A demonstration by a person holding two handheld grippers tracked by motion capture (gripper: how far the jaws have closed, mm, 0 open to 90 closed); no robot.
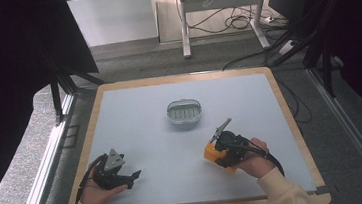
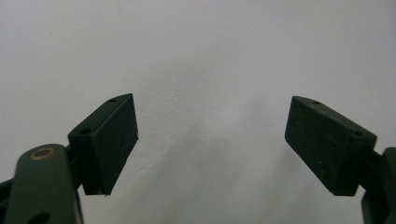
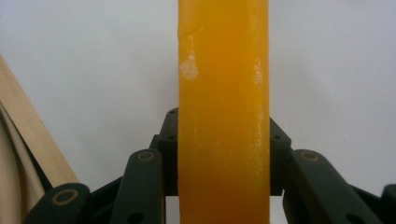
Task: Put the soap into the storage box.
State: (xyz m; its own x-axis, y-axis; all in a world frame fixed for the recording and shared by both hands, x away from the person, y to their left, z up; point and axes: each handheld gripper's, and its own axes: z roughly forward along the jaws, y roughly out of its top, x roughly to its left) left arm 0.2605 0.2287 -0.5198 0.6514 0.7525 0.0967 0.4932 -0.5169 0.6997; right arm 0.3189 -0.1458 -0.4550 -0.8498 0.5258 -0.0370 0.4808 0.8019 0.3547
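Pale grey table top (image 1: 173, 148) with wood rim, dark curtains around, cables on floor behind. Right gripper (image 1: 217, 153) clamps orange block (image 3: 223, 112) near right; left gripper (image 2: 211, 140) spread wide, holding nothing. Clear oval dish (image 1: 184, 111) sits mid-table, farther off.

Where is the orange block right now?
The orange block is clamped in the right claw, low on the table's right side in the high view, below and right of the oval dish.

high view looks down and forward over the whole table (image 1: 137, 136); both gripper views look closely at its pale surface.
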